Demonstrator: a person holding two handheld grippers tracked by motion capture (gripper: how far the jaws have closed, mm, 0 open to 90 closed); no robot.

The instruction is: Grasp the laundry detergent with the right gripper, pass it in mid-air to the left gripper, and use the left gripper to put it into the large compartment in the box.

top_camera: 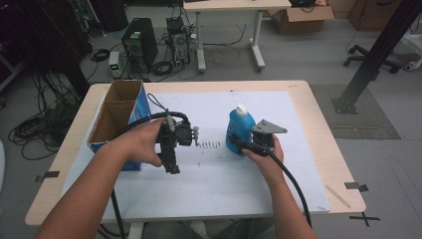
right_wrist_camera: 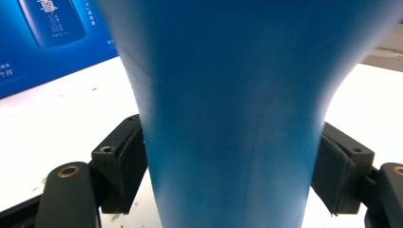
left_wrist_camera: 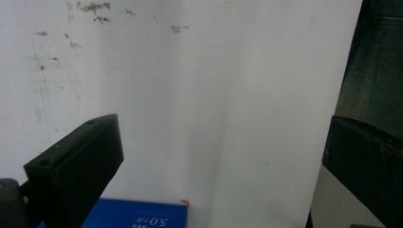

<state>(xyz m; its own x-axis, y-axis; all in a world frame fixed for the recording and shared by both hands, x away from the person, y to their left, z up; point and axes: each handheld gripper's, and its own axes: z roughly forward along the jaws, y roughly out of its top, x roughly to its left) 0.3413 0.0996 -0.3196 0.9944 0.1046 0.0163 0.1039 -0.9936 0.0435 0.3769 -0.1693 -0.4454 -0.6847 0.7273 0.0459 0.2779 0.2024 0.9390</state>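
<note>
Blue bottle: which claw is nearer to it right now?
Right. The right claw is clamped around the blue bottle; the left claw hangs open beside the cardboard box, apart from it.

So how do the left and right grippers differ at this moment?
The right gripper is shut on the blue bottle, a jaw pressing each side; the left gripper is open and holds nothing. The right gripper sits low at the bottle's base, which stands upright on the white mat; the left gripper hangs over bare mat beside the open box, jaws pointing down. Both are hand-held, black-jawed and trail a cable.
</note>
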